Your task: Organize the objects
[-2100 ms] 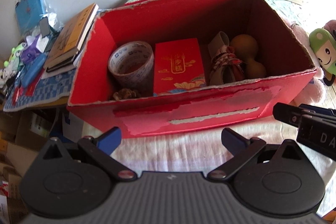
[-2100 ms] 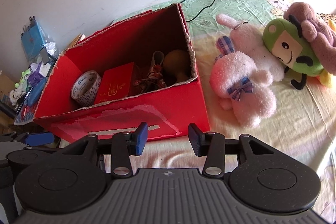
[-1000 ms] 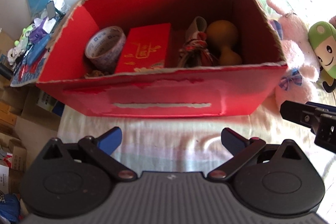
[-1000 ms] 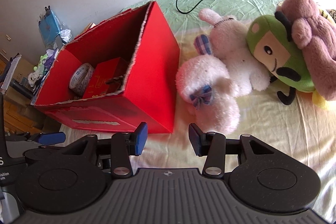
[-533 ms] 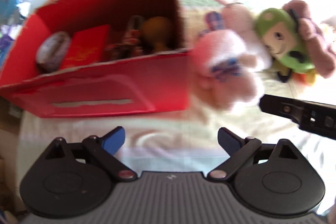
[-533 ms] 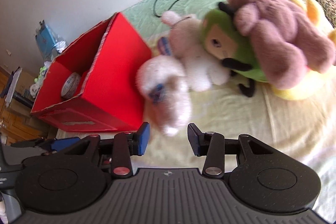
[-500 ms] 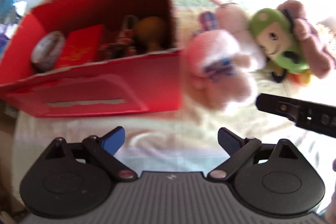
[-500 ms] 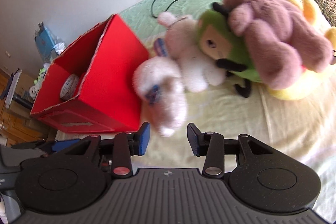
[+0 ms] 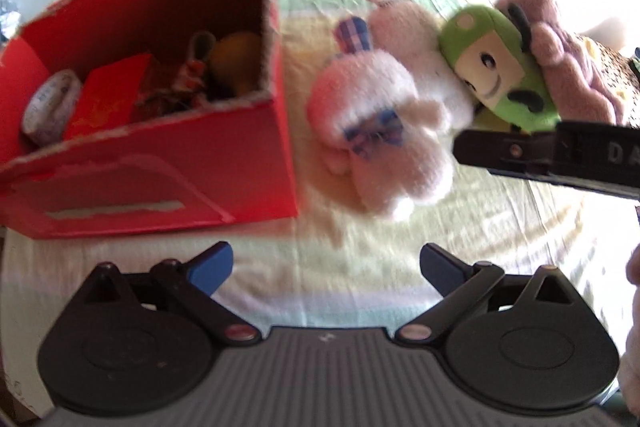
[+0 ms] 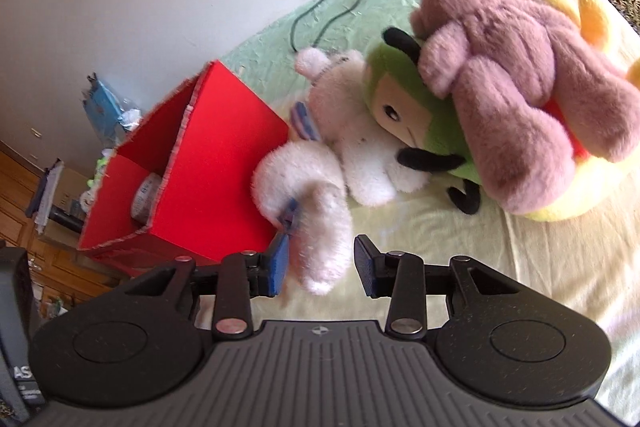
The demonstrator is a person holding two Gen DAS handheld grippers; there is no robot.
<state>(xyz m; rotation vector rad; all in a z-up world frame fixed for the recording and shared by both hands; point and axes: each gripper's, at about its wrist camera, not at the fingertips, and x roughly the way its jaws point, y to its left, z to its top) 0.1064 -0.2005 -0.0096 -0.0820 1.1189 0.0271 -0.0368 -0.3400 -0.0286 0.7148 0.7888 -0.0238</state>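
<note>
the right gripper (image 10: 320, 269) straddles the near limb of the pink bunny (image 10: 320, 187), jaws closing around it but not yet pinching, likely to lift it into the red box (image 9: 160, 163) just beside it. the left gripper (image 9: 326, 265) hangs spread and empty. bunny: soft, fluffy; box: stiff, ragged-edged cardboard.

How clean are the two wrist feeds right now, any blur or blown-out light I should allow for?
Left wrist view: motion-smeared across the red cardboard box and pink plush rabbit, sunlight blown out at the right edge. Right wrist view: sharper, only the rabbit's leg near the closing right gripper is soft; fisheye bends both.
</note>
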